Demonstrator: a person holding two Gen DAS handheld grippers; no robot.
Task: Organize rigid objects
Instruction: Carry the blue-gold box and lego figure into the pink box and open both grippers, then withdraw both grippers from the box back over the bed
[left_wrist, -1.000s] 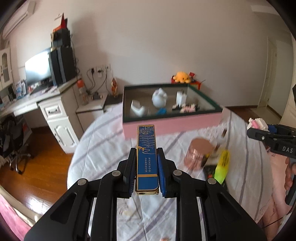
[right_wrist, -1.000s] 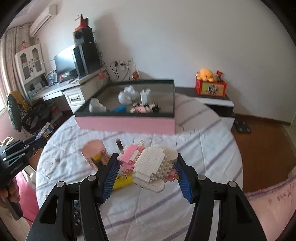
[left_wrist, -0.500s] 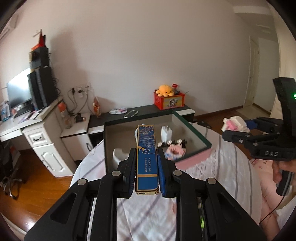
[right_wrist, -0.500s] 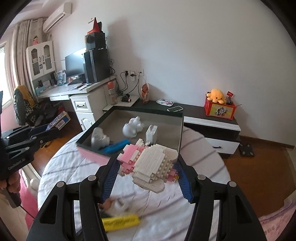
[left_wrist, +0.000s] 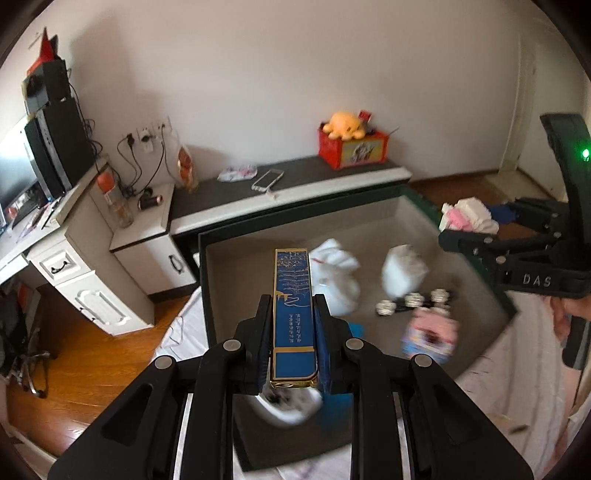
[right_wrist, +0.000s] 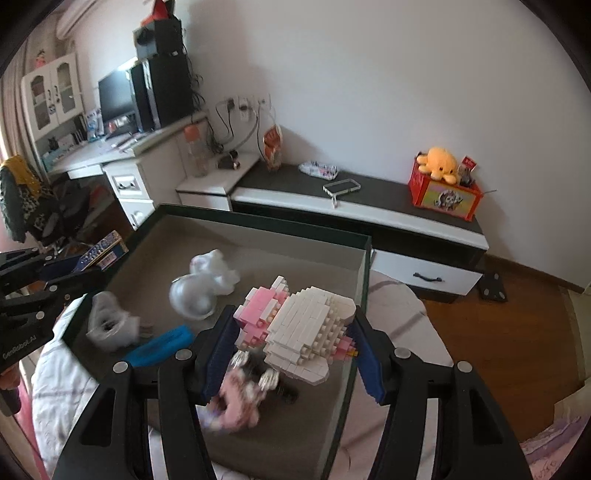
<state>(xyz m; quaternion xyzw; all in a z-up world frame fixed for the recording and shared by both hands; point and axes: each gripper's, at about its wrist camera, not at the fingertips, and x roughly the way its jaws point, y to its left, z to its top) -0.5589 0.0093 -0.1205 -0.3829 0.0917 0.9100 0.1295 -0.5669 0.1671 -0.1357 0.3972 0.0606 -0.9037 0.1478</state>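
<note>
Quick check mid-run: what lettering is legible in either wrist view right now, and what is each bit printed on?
"DAS": white letters on the right gripper body, left wrist view.
White lettering on the left gripper body, right wrist view: too blurred to read.
Gold characters on the blue box held by the left gripper: too small to read.
Red box picture: no readable text.

Each fisheye camera sat just behind its own claw and looked forward and steeply down along the fingers, close above the dark-rimmed box (left_wrist: 402, 192). Both views shared that box, the low cabinet (right_wrist: 369, 206) and the white wall behind. Each caught the other claw at its edge.
</note>
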